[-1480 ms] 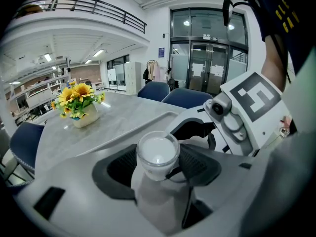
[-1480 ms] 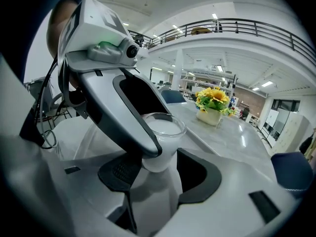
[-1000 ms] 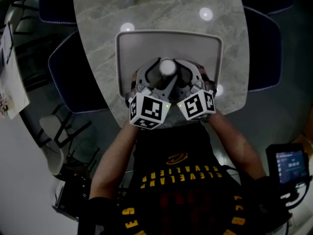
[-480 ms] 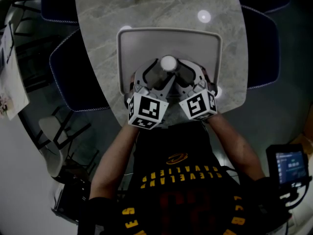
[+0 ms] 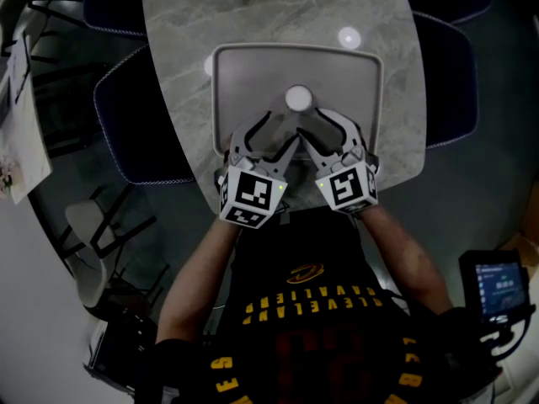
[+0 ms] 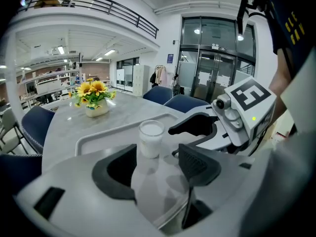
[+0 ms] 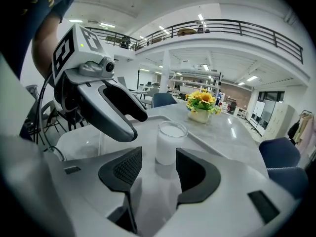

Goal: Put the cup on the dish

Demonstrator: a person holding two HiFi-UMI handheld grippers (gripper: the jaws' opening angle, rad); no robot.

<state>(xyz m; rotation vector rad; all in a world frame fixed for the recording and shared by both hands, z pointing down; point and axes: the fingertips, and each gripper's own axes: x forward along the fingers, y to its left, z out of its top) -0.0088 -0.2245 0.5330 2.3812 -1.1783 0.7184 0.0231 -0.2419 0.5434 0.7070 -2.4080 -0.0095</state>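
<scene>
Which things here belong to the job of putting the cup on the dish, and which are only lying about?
Belonging to the job: cup, dish under it, left tongs and right tongs, both open and off the cup.
Only lying about: pot of sunflowers, blue chairs.

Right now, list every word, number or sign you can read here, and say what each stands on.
"CLEVELAND": yellow letters on the person's black shirt, upside down in the head view.
Curved line beside it: looks like "CAVALIERS", partly blurred.
Handheld screen: print too small to read.
Marker cubes: square patterns, no letters.
</scene>
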